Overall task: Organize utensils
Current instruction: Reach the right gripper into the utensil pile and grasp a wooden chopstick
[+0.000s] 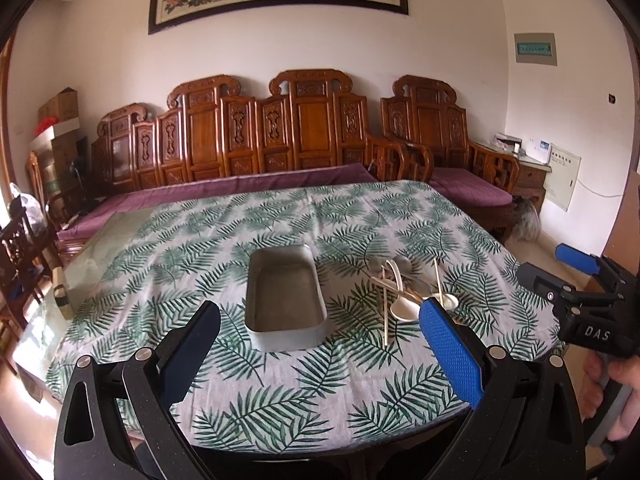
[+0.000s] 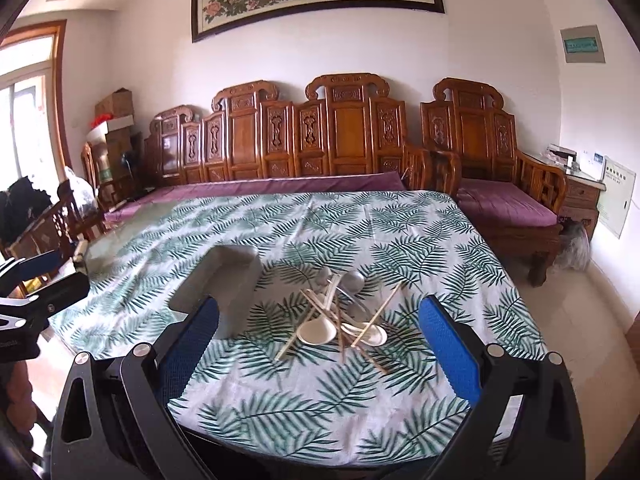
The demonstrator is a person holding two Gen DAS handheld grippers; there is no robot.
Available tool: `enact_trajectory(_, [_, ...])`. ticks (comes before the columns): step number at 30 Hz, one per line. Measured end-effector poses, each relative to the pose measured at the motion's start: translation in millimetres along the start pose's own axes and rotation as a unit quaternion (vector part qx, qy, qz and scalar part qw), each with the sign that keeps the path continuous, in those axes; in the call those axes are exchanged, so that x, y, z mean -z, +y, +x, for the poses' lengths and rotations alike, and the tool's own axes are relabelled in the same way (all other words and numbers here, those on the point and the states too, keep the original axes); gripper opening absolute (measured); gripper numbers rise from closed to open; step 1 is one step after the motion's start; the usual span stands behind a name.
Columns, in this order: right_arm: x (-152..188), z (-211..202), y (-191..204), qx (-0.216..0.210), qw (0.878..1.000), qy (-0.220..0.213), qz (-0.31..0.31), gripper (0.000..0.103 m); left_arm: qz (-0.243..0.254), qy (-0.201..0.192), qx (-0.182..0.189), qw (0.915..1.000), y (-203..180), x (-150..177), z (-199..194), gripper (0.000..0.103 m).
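Both claws gape wide and hold nothing: the right gripper (image 2: 320, 336) frames the utensil pile (image 2: 340, 316) at centre frame, the left gripper (image 1: 320, 340) frames the metal tray (image 1: 285, 300). Only the left view shows the tray's bare inside; the right view shows just its outer wall, left of the pile on the leaf-print tablecloth (image 2: 304, 408).

A table (image 1: 132, 236) carries everything, and a white cloth (image 1: 280, 384) printed with green fern leaves covers most of its top. At the far left edge the cloth stops short, leaving a strip of glassy tabletop bare. A rectangular metal tin (image 1: 285, 297) with rounded corners sits open on the cloth near the middle, its inside empty. Just beside it, to the right, lies a loose heap of utensils (image 2: 344, 316): pale wooden chopsticks (image 2: 376, 314) crossed over one another, two white soup spoons (image 2: 318, 332) at the near side, and metal spoons (image 2: 354, 280) at the far side.
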State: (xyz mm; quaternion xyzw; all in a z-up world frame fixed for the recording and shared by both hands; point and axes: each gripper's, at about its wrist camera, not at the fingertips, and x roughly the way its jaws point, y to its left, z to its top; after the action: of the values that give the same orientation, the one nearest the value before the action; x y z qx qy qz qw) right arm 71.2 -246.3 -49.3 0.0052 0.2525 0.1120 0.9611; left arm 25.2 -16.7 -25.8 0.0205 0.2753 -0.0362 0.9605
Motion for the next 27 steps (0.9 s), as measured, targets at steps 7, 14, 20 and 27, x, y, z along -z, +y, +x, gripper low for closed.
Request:
enact_trajectory(7, [3.4,44.0,-22.1,0.002,0.999,0.042,-0.021,0.085,0.011,0.026,0.027,0.9993,-8.8,1.4,29.9,0.097])
enact_trajectory(14, [3.3,109.6,-43.7,-0.008,0.995,0.098,-0.025,0.072,0.018,0.045,0.039,0.9981,-16.8,-2.8,62.8,0.097])
enact_trajectory(20, [14.1,169.8,-61.9,-0.011,0.988,0.152,-0.011,0.058,0.017,0.075,0.046,0.996,-19.0,1.2,93.5,0.097])
enact_trajectory(27, [30.3,223.2,-84.4,-0.022,0.979,0.201,0.013,0.047,0.023,0.102,0.045,0.9935,-27.4,0.6,124.4,0.097])
